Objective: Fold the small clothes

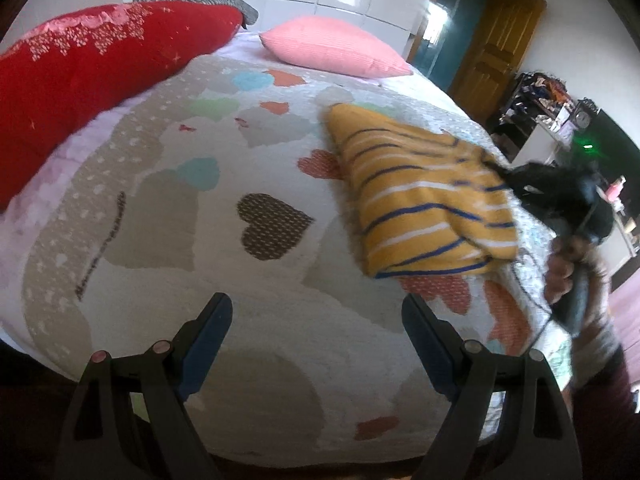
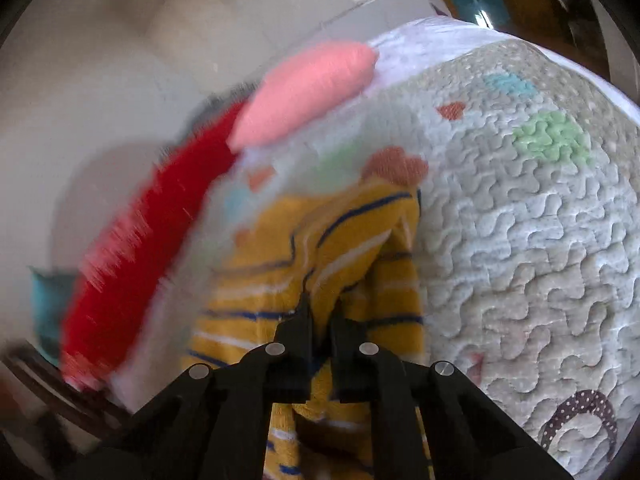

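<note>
On a bed covered by a pale quilted bedspread with coloured heart patches (image 1: 256,168), a mustard-yellow knit garment with blue and white stripes (image 1: 424,200) lies partly folded toward the right side, one edge raised off the quilt; the right gripper (image 2: 320,312) has its jaws pinched together on a fold of that cloth, and a hand (image 1: 564,268) holds its handle. The left gripper (image 1: 316,316) hovers over bare quilt near the bed's close edge, jaws spread wide with nothing between them; a red patterned cushion (image 1: 88,76) and a pink ribbed pillow (image 1: 332,46) rest at the far end.
</note>
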Motion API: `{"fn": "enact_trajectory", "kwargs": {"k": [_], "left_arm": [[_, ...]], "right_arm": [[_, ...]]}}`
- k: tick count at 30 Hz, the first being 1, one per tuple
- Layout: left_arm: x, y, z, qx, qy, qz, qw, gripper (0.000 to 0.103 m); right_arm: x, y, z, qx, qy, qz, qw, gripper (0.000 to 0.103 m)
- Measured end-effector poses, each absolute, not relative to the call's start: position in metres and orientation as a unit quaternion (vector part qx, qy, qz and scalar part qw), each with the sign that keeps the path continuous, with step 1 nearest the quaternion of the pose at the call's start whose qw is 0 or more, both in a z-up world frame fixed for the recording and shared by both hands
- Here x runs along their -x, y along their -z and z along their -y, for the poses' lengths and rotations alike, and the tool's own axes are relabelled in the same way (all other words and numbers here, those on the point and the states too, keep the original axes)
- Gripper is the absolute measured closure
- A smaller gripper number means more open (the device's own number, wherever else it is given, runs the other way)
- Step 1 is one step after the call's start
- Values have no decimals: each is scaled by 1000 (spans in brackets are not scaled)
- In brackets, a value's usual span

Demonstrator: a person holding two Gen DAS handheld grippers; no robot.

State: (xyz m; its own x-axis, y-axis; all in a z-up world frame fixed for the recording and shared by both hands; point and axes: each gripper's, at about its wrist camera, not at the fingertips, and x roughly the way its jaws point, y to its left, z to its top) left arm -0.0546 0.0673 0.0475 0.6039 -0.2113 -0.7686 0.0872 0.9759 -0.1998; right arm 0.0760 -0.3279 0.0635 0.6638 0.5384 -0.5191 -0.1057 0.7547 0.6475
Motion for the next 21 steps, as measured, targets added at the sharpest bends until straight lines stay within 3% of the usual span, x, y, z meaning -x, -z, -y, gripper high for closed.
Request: {"fn": "enact_trajectory", "kwargs": {"k": [8, 15, 21], "left_arm": [[52, -50, -60, 68, 88, -435, 894, 17], [58, -53, -47, 47, 88, -428, 898, 17], [68, -62, -34, 24, 88, -416, 905, 17]], "right_arm": [[-89, -63, 310, -132, -51, -402, 905, 92], [-28, -98, 290, -133, -103, -335, 927, 89], [-13, -65, 268, -105, -117, -378, 912, 80]]}}
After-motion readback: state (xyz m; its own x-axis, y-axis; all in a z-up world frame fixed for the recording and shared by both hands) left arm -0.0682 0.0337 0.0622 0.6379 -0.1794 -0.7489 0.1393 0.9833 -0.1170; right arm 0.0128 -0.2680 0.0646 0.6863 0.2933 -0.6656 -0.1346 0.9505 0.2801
